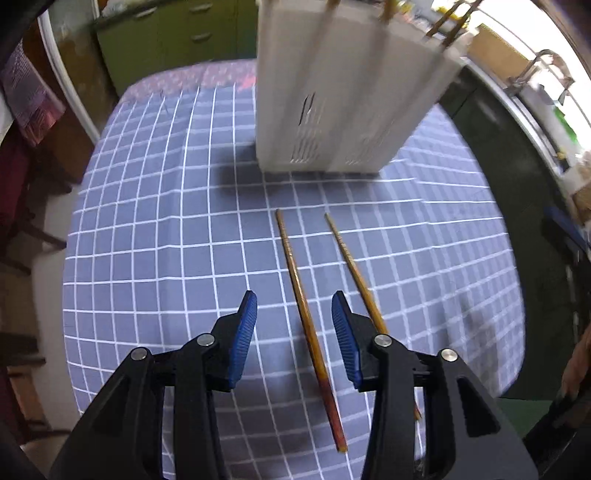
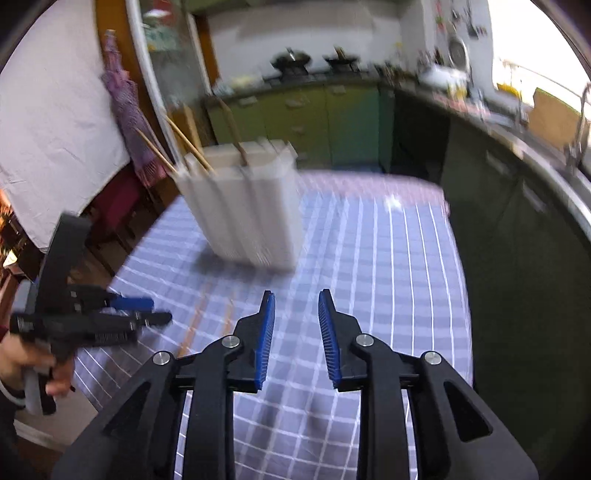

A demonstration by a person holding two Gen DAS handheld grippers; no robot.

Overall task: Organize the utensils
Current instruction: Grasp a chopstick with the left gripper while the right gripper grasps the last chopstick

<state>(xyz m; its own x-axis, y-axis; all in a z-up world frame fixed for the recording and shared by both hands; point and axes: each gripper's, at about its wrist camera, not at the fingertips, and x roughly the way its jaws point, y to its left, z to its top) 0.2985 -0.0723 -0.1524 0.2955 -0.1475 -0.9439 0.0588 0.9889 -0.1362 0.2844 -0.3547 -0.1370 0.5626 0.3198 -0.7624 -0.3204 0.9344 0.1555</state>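
1. The left claw (image 1: 294,306) sits at the bottom centre of the left wrist view with its blue pads (image 1: 242,339) spread apart and holding nothing.
2. Two chopsticks (image 1: 310,325) lie loose on the checked tablecloth (image 1: 166,240). One runs through the gap between the pads, and the other (image 1: 354,273) lies just to its right, partly hidden behind the right pad.
3. A white utensil holder (image 1: 343,92) stands on the table in the upper centre of that view, well apart from the loose pair. More chopsticks (image 1: 448,22) stick out of its top.
4. The right claw (image 2: 296,306) fills the bottom centre of the right wrist view, its pads apart and nothing between them, hovering over the tablecloth (image 2: 388,258).
5. In that view the holder (image 2: 243,206) is in the upper left of centre, blurred, with chopsticks (image 2: 184,144) leaning out to the left.
6. The left claw (image 2: 147,312) shows at the left edge, gripped by a hand (image 2: 26,362).
7. Green kitchen cupboards (image 2: 314,122) line the background.
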